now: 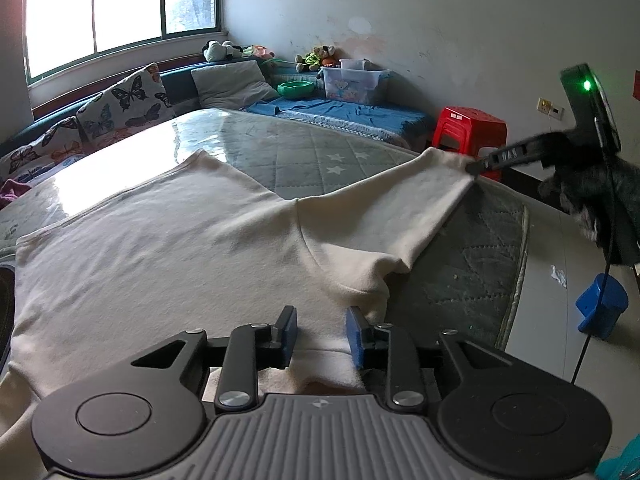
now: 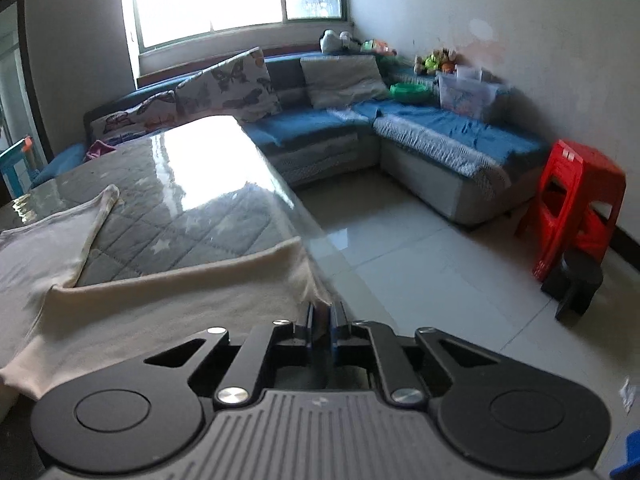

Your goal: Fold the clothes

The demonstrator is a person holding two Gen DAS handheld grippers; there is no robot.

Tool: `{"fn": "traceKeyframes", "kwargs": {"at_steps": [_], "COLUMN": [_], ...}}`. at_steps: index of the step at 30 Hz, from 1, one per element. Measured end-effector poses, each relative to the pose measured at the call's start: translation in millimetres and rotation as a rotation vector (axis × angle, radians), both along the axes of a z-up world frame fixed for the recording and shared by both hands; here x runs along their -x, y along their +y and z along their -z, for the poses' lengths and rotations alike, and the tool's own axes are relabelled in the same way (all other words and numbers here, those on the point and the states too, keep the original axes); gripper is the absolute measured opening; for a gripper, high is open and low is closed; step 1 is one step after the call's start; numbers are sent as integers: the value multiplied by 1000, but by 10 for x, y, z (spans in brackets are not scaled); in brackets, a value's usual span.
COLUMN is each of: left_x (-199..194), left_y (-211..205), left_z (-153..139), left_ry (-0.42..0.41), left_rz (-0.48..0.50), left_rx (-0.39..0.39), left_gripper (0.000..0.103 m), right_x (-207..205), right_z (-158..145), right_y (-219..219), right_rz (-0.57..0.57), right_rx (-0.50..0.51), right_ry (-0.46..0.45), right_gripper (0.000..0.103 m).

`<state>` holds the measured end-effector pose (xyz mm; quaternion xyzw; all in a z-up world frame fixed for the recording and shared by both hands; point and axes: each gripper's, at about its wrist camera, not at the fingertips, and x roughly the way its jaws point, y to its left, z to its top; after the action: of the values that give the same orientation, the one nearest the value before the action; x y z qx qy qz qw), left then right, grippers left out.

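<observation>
Left tongs gape over a limp cream shirt; right tongs pinch its sleeve edge, lower centre.

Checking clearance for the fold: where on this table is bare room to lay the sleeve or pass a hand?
Free: the quilted star-print cover between the cream shirt body and its sleeve, and the glossy far end toward the butterfly cushions. Crowded: the near side, under the shirt, where the right claw pinches the cuff.
</observation>
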<state>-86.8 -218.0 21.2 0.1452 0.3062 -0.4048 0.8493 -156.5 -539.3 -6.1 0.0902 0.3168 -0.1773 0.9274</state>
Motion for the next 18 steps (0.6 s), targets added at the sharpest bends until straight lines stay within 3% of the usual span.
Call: {"fn": "traceKeyframes", "kwargs": {"at_steps": [5,12,18], "left_x": [4,4,-25], "left_y": [-6,-15,-140], "left_z": [6,-56,-141], "left_ry": [-7,-8,-24], "left_rz": [12,11,39], "left_rx": [-8,-1,35], "left_gripper": [32,35,35], "right_x": [-39,-138,-98], "right_z": [-195,-32,-319], "right_y": [-72,-70,-87], "right_rz": [11,-3,-27], "right_rx": [62,31,12], "right_ry": [-48,-8,-71], "right_gripper": [5,5,5]}}
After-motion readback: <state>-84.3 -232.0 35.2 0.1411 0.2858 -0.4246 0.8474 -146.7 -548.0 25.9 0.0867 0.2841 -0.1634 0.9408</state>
